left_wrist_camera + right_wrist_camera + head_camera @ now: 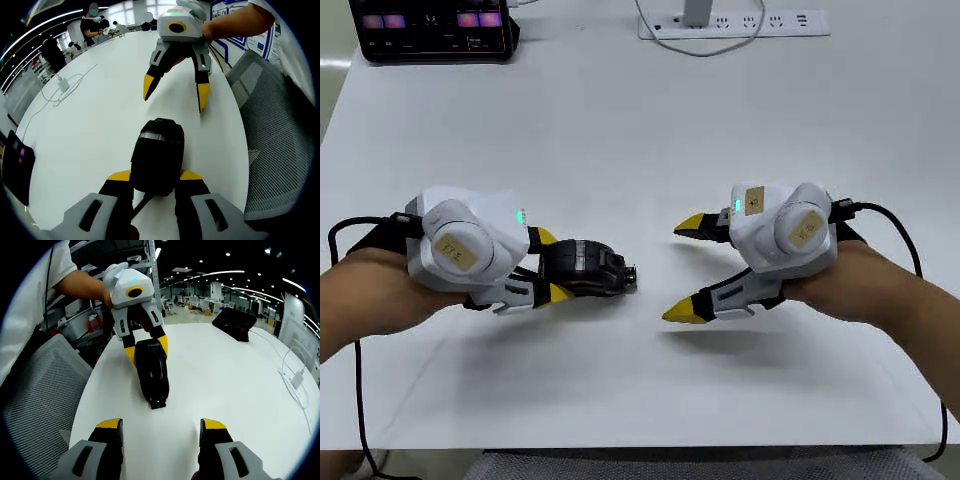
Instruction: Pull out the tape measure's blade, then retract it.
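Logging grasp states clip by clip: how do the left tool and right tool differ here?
The left tool is shut on the black tape measure; the right tool is open and empty. The left tool touches the case; the right tool stands apart from it, tips pointing toward its blade end. Both have yellow tips above the white table.

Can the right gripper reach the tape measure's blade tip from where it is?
Probably yes. The right gripper is open and faces the blade tip of the tape measure, with bare table between them. The left gripper holds the case.
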Available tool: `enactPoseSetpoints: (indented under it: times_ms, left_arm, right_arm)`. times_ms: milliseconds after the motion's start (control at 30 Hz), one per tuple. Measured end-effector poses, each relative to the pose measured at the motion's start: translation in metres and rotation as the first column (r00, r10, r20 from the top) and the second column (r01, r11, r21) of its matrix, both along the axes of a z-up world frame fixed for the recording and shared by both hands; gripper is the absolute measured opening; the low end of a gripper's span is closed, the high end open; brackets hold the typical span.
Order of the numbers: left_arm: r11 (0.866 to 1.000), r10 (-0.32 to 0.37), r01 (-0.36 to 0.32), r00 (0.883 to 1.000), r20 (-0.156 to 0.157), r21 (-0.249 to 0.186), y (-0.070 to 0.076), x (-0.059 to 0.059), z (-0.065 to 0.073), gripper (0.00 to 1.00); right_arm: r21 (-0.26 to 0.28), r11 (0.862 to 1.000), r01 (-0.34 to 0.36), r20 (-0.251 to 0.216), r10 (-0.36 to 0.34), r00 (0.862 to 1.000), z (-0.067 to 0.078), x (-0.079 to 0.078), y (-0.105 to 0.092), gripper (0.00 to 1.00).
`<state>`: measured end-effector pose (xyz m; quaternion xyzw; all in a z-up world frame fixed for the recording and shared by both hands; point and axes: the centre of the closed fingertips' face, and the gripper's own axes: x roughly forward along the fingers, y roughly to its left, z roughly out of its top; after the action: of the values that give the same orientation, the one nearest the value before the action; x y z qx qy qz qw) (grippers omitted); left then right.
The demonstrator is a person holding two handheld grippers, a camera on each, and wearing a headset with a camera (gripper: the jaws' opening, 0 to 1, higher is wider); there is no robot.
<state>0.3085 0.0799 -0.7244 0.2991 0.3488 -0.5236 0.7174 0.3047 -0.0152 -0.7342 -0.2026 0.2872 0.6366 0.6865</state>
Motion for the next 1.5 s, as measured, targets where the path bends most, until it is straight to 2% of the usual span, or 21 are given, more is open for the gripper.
enactPoseSetpoints:
  times_ms: [567,1500]
  left_arm:
    - [1.000,0.005,-0.005,1.000,-0.005,0.004,0.001,0.000,-0.001,0.27]
    - [1.000,0.004,-0.004,1.000,-0.007,0.002,0.001,0.001,-0.001,0.27]
  right_arm:
    - [0.021,0.999,-0.049,0.019,0.048,0.999,-0.009,0.003,0.021,0.43]
    - [0.057,0.993,-0.105,0.037,0.103,0.994,-0.018,0.001,0.041,0.19]
